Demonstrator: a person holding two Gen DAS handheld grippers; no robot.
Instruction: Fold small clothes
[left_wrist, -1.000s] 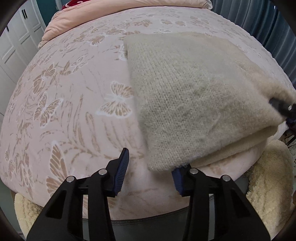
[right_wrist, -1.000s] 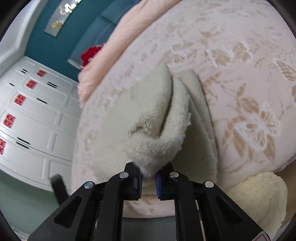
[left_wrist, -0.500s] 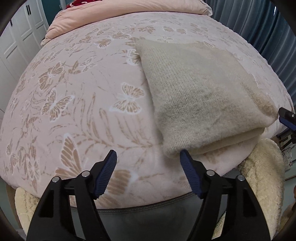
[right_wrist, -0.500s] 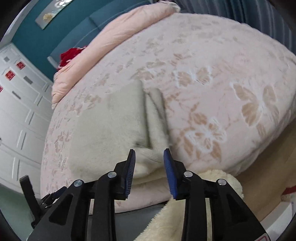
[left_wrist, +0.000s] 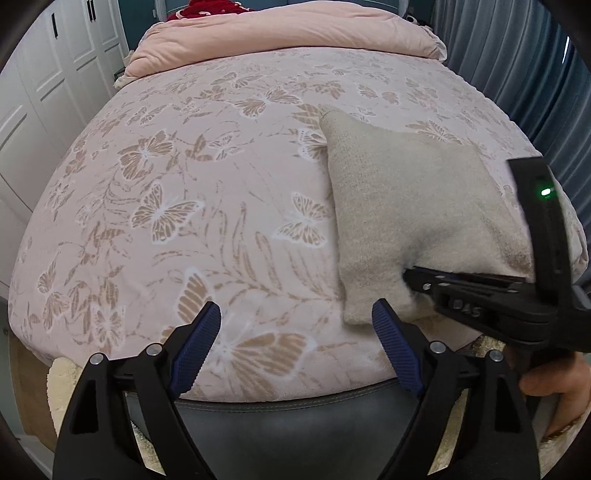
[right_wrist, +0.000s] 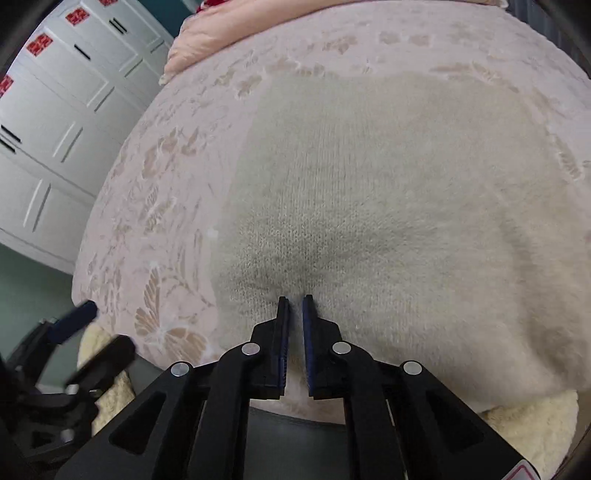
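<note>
Two tongs are at work over one cream knitted garment (left_wrist: 413, 218), which lies folded on the butterfly-patterned bedspread (left_wrist: 184, 206) near the bed's foot edge.

Left gripper (left_wrist: 297, 343): its jaws stand wide apart, having just been opening, and nothing sits between them — only bare bedspread shows in the gap. The garment's near corner lies just beyond and beside its right-hand finger, not touched by the pad. A dark padded bed frame (left_wrist: 295, 424) runs under both fingers, and a fluffy cream rug (left_wrist: 64, 380) shows below the bed edge to the left of them.

Right gripper (right_wrist: 294, 302): its jaws have just been closing and are now drawn nearly together, with a thin slit left. The tips sit at the garment's near edge (right_wrist: 369, 206), where the knit puckers into a small dimple just ahead of them; whether any fabric is caught in the slit cannot be told. The garment spreads ahead of and to the right of these tips. In the left wrist view this gripper (left_wrist: 410, 275) reaches in from the right, its tips buried under the garment's near edge, with a hand (left_wrist: 554, 387) on its grip.

White wardrobe doors (right_wrist: 55, 122) stand beyond the bed, to the left of both tongs.
</note>
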